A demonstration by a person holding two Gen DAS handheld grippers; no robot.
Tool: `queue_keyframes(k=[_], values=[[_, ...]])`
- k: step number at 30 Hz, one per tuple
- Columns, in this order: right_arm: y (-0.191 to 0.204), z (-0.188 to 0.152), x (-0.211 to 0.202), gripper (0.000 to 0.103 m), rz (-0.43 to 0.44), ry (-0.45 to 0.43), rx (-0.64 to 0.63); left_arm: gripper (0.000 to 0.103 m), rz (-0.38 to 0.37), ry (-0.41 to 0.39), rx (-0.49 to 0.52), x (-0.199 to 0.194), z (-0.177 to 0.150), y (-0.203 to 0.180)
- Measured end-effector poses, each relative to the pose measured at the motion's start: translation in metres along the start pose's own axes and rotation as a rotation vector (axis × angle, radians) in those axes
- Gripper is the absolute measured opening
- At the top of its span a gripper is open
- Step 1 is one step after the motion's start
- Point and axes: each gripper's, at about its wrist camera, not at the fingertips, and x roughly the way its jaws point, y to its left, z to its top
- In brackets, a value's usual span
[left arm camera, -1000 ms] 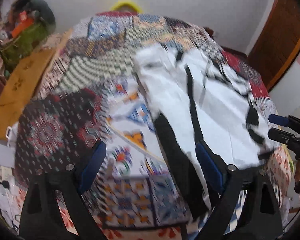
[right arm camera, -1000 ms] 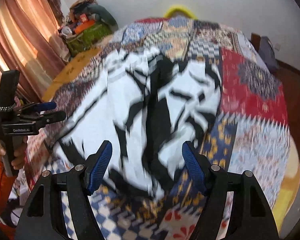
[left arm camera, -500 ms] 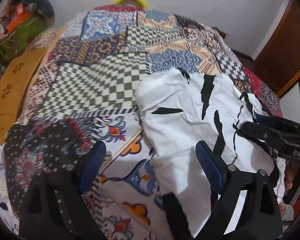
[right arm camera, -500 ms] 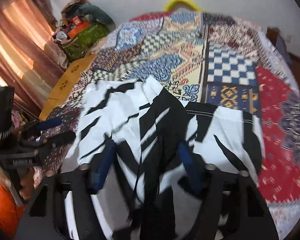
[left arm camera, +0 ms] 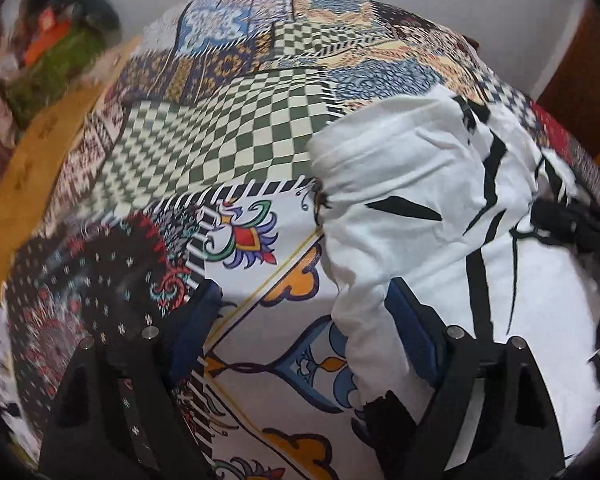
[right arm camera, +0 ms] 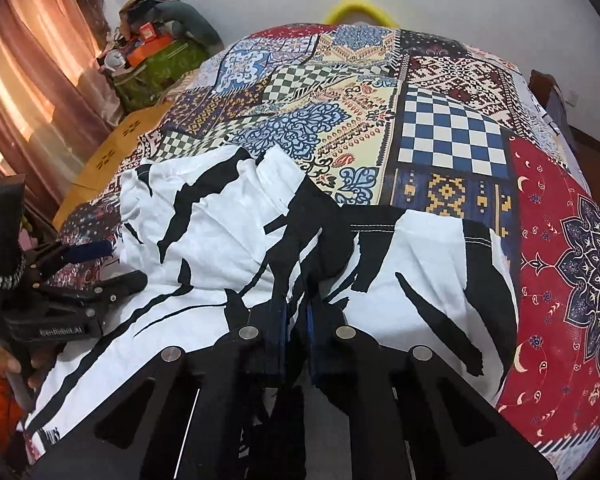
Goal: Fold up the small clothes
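Note:
A white garment with black streaks (right arm camera: 228, 236) lies crumpled on the patchwork bedspread (right arm camera: 452, 136). My right gripper (right arm camera: 296, 320) is shut on a black fold of the garment near its middle. My left gripper (left arm camera: 304, 324) is open at the garment's left edge (left arm camera: 428, 208), its right finger tucked under the cloth and its left finger over the bedspread (left arm camera: 220, 140). The left gripper also shows in the right wrist view (right arm camera: 100, 264), open beside the garment. The right gripper shows blurred in the left wrist view (left arm camera: 576, 228).
A green bag with clutter (right arm camera: 156, 64) stands at the far left of the bed by a pink curtain (right arm camera: 32, 92). A wooden bed frame (left arm camera: 36, 152) runs along the left. A yellow hoop (right arm camera: 360, 8) sits behind the bed. A brown door (left arm camera: 580, 72) is at right.
Both grippers moved forward over the garment. My right gripper went from open to shut on a black fold. The garment bunched up toward me.

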Motion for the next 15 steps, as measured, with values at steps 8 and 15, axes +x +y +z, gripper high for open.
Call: queue_keyframes(k=[8,15], values=[[0.007,-0.013,-0.06,0.033,0.053,-0.023,0.017,0.08,-0.07,-0.016,0.052,-0.052,-0.017,-0.015],[0.021,-0.06,-0.065,0.042,0.081,0.023,0.025,0.081,-0.109,0.023,0.137,-0.067,-0.057,-0.043]])
